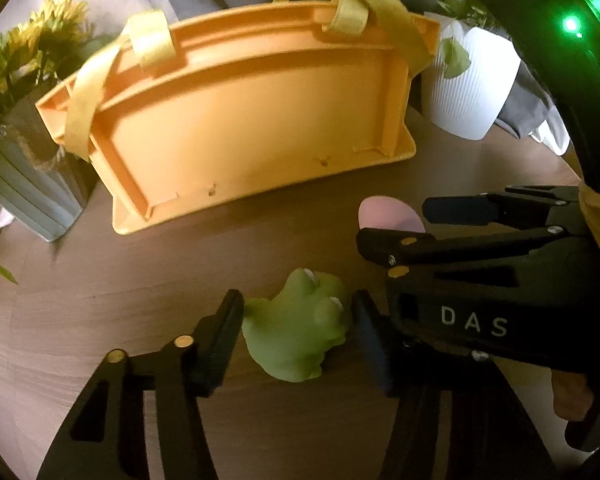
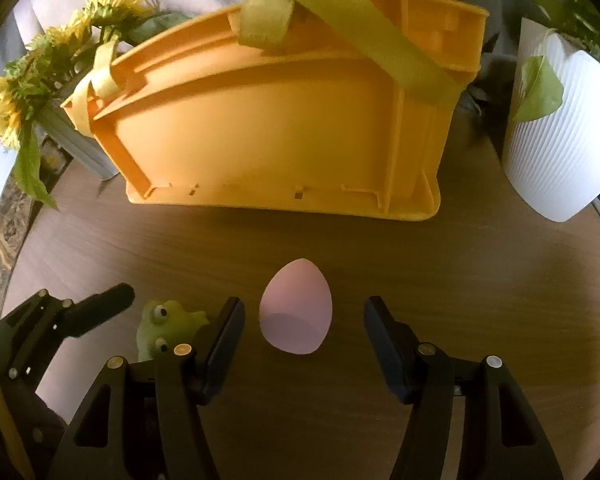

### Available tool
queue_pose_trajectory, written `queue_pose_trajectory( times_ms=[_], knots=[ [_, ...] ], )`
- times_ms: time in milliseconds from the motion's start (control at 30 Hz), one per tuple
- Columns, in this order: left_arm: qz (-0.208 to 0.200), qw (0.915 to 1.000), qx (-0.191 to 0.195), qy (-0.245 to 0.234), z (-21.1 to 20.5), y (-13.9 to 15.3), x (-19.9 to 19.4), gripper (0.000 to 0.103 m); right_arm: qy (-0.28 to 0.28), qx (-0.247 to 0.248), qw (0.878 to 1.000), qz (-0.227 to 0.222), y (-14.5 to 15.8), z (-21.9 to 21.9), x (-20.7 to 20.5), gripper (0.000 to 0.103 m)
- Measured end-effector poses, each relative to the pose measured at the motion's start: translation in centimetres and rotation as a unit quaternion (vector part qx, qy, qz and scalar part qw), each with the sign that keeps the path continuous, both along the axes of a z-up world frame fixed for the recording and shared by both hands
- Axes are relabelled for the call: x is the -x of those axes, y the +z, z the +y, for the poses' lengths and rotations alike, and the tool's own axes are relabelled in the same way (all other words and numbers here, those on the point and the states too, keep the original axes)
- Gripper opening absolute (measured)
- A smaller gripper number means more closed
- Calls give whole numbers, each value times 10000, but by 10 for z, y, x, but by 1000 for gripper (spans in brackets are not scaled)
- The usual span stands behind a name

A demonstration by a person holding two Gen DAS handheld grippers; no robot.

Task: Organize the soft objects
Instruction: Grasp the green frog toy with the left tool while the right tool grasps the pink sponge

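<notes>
A green soft frog toy (image 1: 298,326) lies on the wooden table between the fingers of my left gripper (image 1: 298,320); the jaws sit close on both sides of it, touching or nearly so. A pink egg-shaped sponge (image 2: 296,306) lies on the table between the open fingers of my right gripper (image 2: 304,332), with gaps on both sides. The frog also shows in the right wrist view (image 2: 166,326), left of the right gripper. The right gripper (image 1: 392,220) shows in the left wrist view, around the pink sponge (image 1: 388,212). An orange basket (image 1: 252,112) with yellow straps stands behind both.
The orange basket (image 2: 284,120) fills the back of the round wooden table (image 2: 460,280). A white ribbed plant pot (image 2: 560,152) stands at the right. Sunflowers in a grey planter (image 1: 28,160) stand at the left.
</notes>
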State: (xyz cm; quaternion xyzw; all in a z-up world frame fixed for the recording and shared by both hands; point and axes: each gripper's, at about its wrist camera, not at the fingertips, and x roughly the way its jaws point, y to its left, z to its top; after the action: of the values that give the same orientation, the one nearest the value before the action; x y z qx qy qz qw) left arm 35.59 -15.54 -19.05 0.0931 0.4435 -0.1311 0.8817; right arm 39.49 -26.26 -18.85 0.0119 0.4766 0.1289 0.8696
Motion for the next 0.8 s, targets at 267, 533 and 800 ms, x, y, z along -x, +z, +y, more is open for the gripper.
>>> queue_pose_trajectory(
  times_ms=[267,533,800],
  knots=[
    [-119,9999,80,-10,1,2,4,42,88,71,9999,94,-8,5,-1,47],
    [-178,9996,185,122,5,9,7,36,69,49,10000,15,-6,5,5,37],
    [-212,9982,447,336,18,18,11,31,-89,-18,9998,-180,8,-1,19,37]
  ],
)
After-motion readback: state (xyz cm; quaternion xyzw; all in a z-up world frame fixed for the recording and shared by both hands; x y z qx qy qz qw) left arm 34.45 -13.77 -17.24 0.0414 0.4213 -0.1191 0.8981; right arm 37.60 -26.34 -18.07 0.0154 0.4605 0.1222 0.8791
